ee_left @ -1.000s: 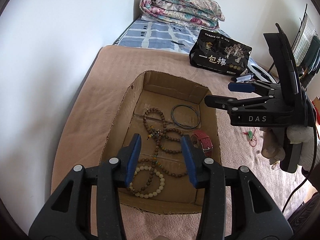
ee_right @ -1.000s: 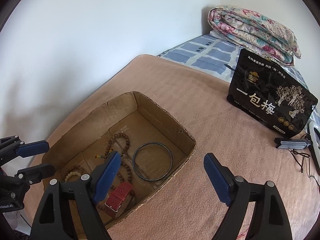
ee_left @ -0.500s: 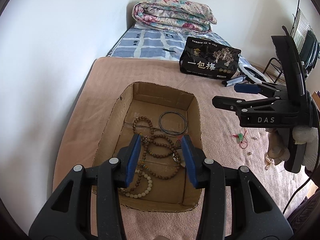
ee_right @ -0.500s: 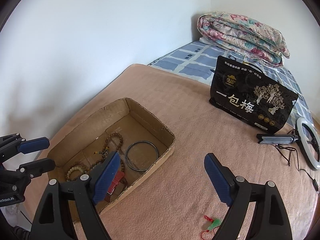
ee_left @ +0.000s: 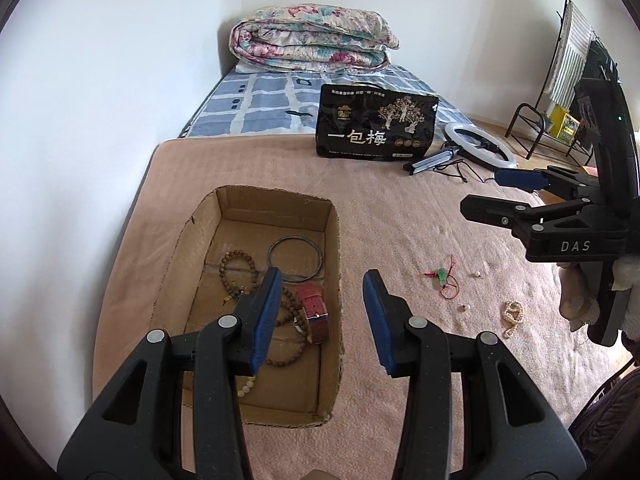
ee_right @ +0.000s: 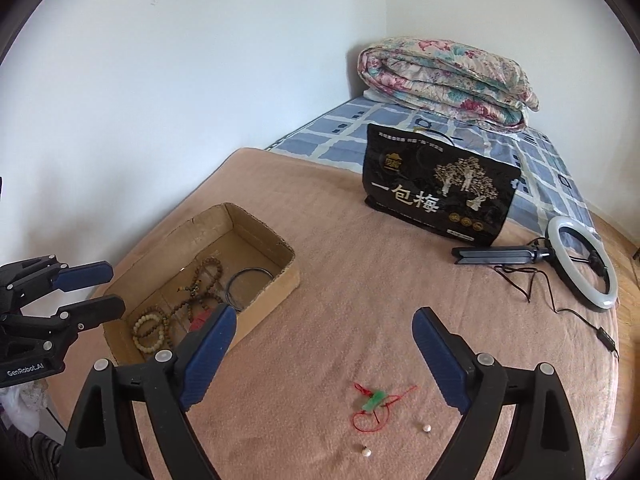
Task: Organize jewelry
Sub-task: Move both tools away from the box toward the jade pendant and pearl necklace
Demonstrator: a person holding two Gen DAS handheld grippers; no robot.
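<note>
Pendant [ee_right: 374, 399], green on red cord, lies on the blanket [ee_right: 344, 264] right of the box [ee_right: 276, 246]; right gripper [ee_right: 324, 354] opening wide, nothing between; left gripper [ee_left: 320, 316] half-spread, empty; come straight down, pinch the stone, not loose cord.

A home bedroom — bed [ee_left: 360, 208] against white walls; folded floral quilt [ee_right: 448, 76]; checked mattress [ee_left: 256, 112]

black bag [ee_left: 375, 126]: 一包梅 | right claw [ee_left: 496, 193]: DAS | left claw [ee_right: 90, 289]: GenRobot.AI
</note>
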